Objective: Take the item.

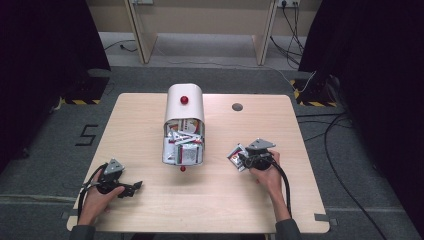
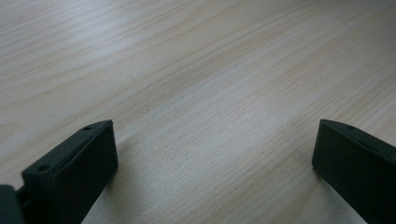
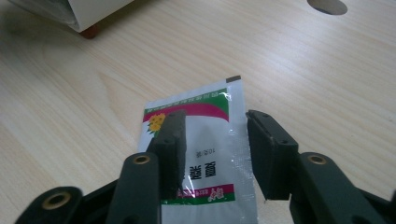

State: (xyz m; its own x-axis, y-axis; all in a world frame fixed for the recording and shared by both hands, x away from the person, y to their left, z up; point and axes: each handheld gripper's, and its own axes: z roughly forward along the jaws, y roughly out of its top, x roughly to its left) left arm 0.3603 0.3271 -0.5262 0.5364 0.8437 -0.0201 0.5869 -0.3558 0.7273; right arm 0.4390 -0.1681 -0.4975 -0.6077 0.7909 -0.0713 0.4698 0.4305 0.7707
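Note:
A white round-topped box (image 1: 184, 112) with a red knob lies on its side at the middle of the table, its open end toward me and stuffed with several foil sachets (image 1: 183, 142). One sachet (image 3: 201, 100), silver with a green and pink band and yellow flowers, lies flat on the wood to the box's right (image 1: 234, 156). My right gripper (image 3: 215, 116) hovers just over it, open, one jaw on each side of its middle. My left gripper (image 1: 134, 188) rests near the front left, open (image 2: 212, 135), with bare wood between its jaws.
A corner of the box (image 3: 88, 9) and a small red foot (image 3: 89, 31) lie beyond the sachet. There is a round hole (image 1: 237, 106) in the table (image 1: 150, 220) at the back right. Cables run over the floor to the right.

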